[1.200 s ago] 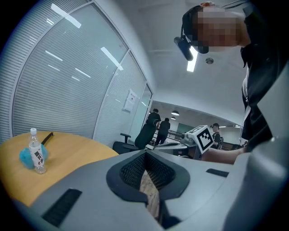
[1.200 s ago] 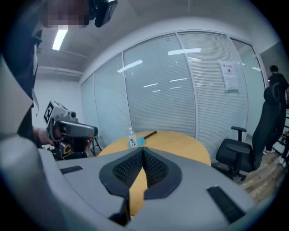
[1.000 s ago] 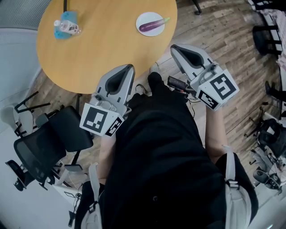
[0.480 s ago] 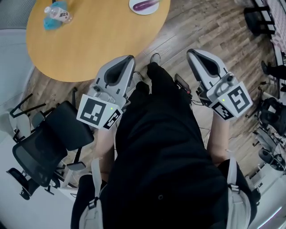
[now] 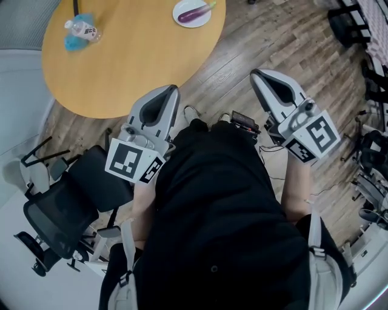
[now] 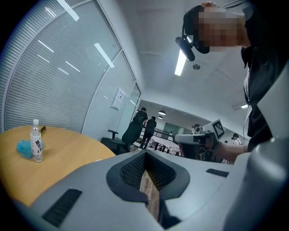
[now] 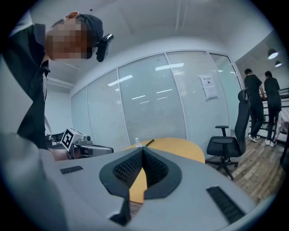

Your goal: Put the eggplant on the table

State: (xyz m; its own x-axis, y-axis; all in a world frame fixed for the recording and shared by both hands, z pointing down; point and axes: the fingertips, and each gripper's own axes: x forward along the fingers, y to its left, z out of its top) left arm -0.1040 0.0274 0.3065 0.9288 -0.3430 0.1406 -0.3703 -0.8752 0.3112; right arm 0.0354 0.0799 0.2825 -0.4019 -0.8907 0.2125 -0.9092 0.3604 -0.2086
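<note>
The round yellow wooden table stood before you on the pale plank floor. Near its far edge lay a small white plate. Toward your left, a clear plastic bottle stood upright just beside a crumpled blue cloth, with a thin dark rod beyond.

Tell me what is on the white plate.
A purple eggplant lies on the plate, which sits on the round table. The plate's surface under the eggplant is covered.

left gripper seen closed and empty, bottle and blue cloth set on table left of it, right gripper seen right of it
</note>
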